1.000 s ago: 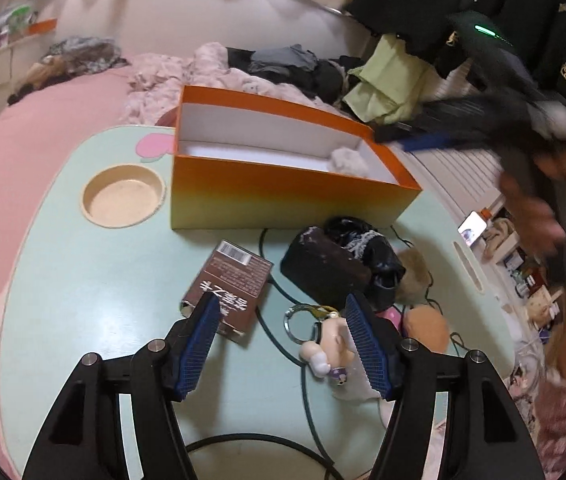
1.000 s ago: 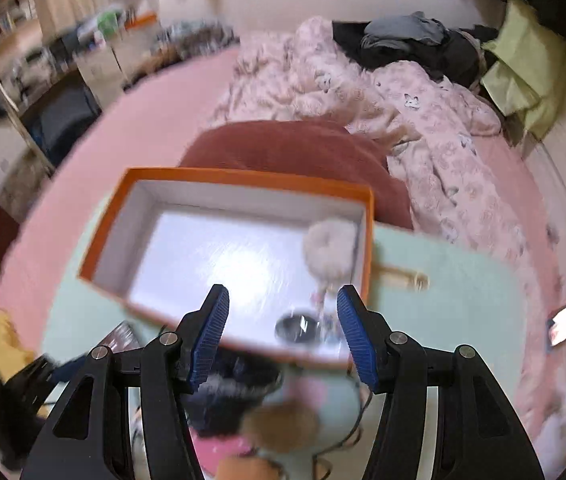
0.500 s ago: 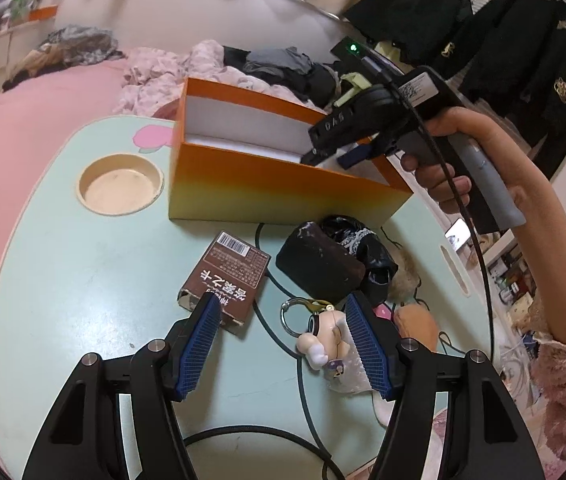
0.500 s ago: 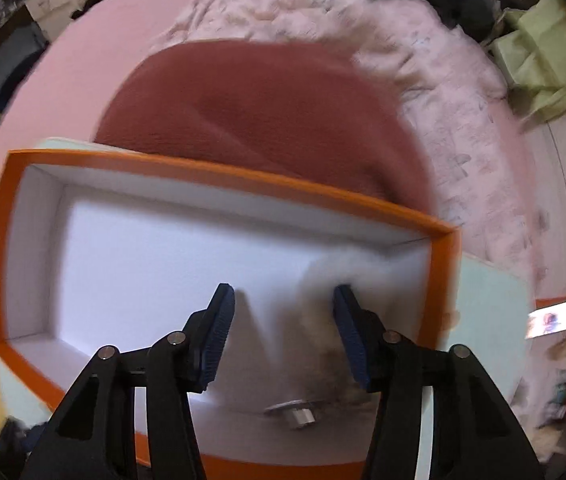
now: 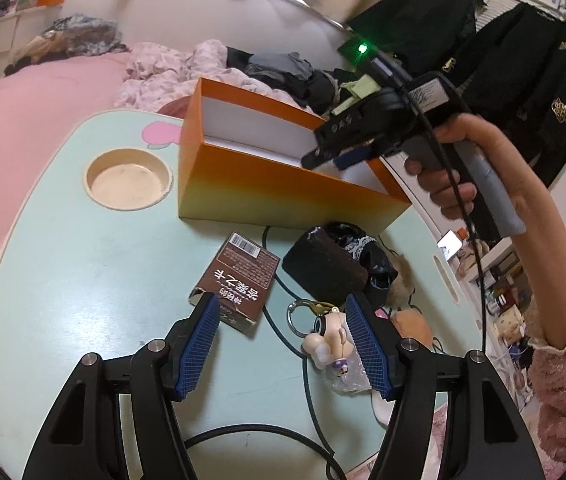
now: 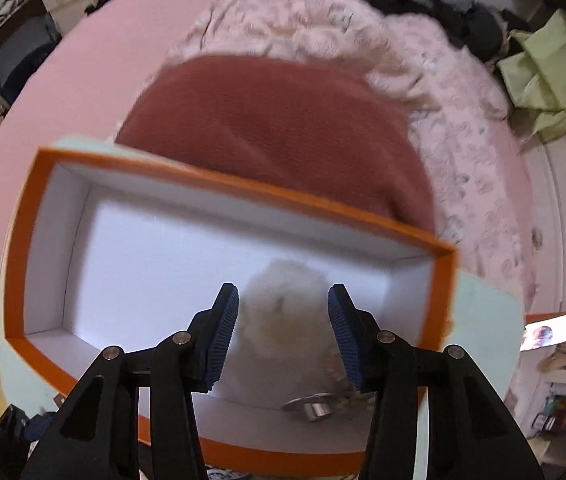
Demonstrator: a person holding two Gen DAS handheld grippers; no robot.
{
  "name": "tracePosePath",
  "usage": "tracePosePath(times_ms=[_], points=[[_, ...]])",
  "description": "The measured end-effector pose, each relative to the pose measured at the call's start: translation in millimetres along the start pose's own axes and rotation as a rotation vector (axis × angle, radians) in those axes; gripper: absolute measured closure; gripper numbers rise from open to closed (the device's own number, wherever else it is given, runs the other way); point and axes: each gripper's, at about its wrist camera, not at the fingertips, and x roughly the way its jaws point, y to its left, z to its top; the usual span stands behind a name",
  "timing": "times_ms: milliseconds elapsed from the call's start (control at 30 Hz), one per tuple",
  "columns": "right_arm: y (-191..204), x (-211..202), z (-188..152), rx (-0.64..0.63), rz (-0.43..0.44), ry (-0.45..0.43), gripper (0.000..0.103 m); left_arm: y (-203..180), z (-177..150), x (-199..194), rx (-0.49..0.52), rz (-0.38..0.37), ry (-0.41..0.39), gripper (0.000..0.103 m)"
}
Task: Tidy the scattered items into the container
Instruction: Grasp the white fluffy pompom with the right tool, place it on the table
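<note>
Mint-green lap table (image 5: 63,248) on a pink bed (image 5: 23,120), cluttered bedroom.

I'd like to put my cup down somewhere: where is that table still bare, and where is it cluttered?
Bare: the green table left of the brown packet, below the round recess. The orange box floor's left part is free too. Crowded: the right side around the black pouch, keyring figure and cables.

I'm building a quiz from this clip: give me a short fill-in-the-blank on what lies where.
The fluffy pompom lies inside the ____ box.
The brown packet lies on the ____, outside the box.
The left gripper holds ____.
The round recess in the table is ____ of the box in the left wrist view.

Answers: orange; table; nothing; left
</note>
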Motion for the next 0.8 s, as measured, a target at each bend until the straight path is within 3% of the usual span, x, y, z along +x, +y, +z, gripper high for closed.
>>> tracePosePath(times_ms=[67, 133, 200, 267, 433, 600, 700, 800], points=[[-1, 11, 2, 0.026, 0.017, 0.039, 0.055, 3, 0, -2, -0.009, -0.007, -0.005, 0.038], [-6, 14, 2, 0.065, 0.055, 0.023, 0.056, 4, 0, -4, -0.012, -0.009, -0.005, 0.038], [-8, 13, 2, 0.066, 0.058, 0.008, 0.069, 5, 0, -4, -0.012, -0.007, -0.007, 0.038], [-13, 11, 2, 0.085, 0.08, 0.009, 0.069, 5, 1, -4, -0.013, -0.007, -0.006, 0.038], [-25, -29, -15, 0.118, 0.154, -0.111, 0.069, 7, 0, -5, -0.014, -0.008, -0.006, 0.038], [-23, -74, -70, 0.053, 0.254, -0.221, 0.069, 7, 1, -5, -0.012, 0.008, -0.01, 0.038], [-21, -82, -110, 0.0, 0.255, -0.262, 0.069, 8, 2, -4, -0.018, 0.013, -0.006, 0.038], [-33, -68, -144, 0.026, 0.214, -0.26, 0.069, 7, 4, -6, -0.015, 0.02, -0.006, 0.038]])
